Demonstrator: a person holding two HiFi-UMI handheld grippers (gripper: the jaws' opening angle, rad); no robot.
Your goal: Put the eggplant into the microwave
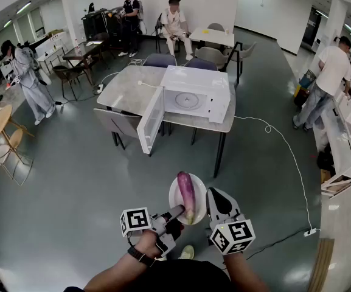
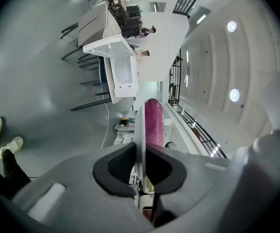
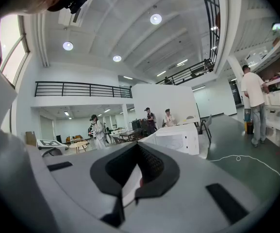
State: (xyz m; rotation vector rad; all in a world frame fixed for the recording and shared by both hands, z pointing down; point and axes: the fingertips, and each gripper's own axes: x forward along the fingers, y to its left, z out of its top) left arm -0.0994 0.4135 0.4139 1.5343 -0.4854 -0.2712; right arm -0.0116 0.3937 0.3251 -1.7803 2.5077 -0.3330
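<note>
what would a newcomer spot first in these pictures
The purple eggplant lying on a white plate catches the eye first, low in the head view, with the left gripper and right gripper each clamped on the plate's rim. Ahead, a white microwave stands on a grey table, its door swung open.

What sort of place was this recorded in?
Probably a large open workspace or lab hall: several tables with chairs, a microwave on one of them, a railed mezzanine above, and other people about.
</note>
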